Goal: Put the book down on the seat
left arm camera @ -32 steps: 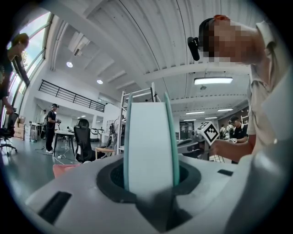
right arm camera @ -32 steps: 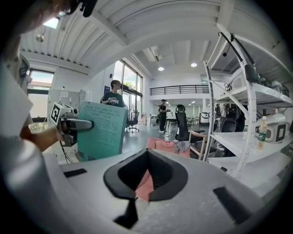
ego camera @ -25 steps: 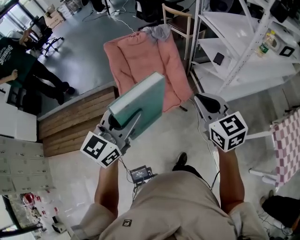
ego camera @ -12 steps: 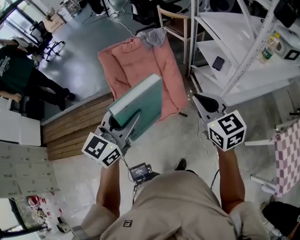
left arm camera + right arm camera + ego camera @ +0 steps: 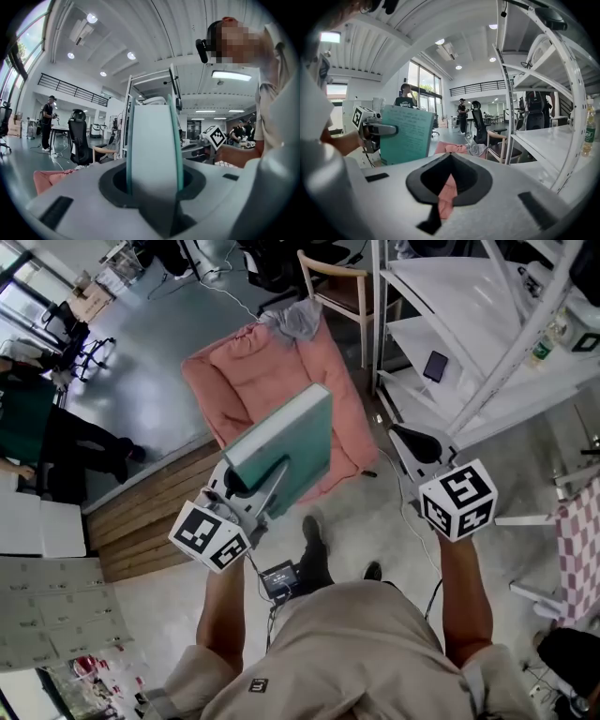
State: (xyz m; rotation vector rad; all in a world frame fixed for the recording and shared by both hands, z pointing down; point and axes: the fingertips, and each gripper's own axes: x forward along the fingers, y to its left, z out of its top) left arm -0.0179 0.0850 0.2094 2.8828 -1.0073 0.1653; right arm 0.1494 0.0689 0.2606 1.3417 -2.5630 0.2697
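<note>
The left claw grips the book by its lower edge, one jaw on each teal cover, with the pale page block showing between them in the left gripper view; the book stands tilted in the air, above the near edge of the seat and not touching it. The seat is a pink padded chair on the floor ahead, with a grey cloth draped at its top; a wooden chair stands behind it, and a white rack stands to the right. The right claw hangs beside the book, level with it and apart from it; its jaws are drawn together to a thin slit and hold nothing, the pink seat showing through.
</note>
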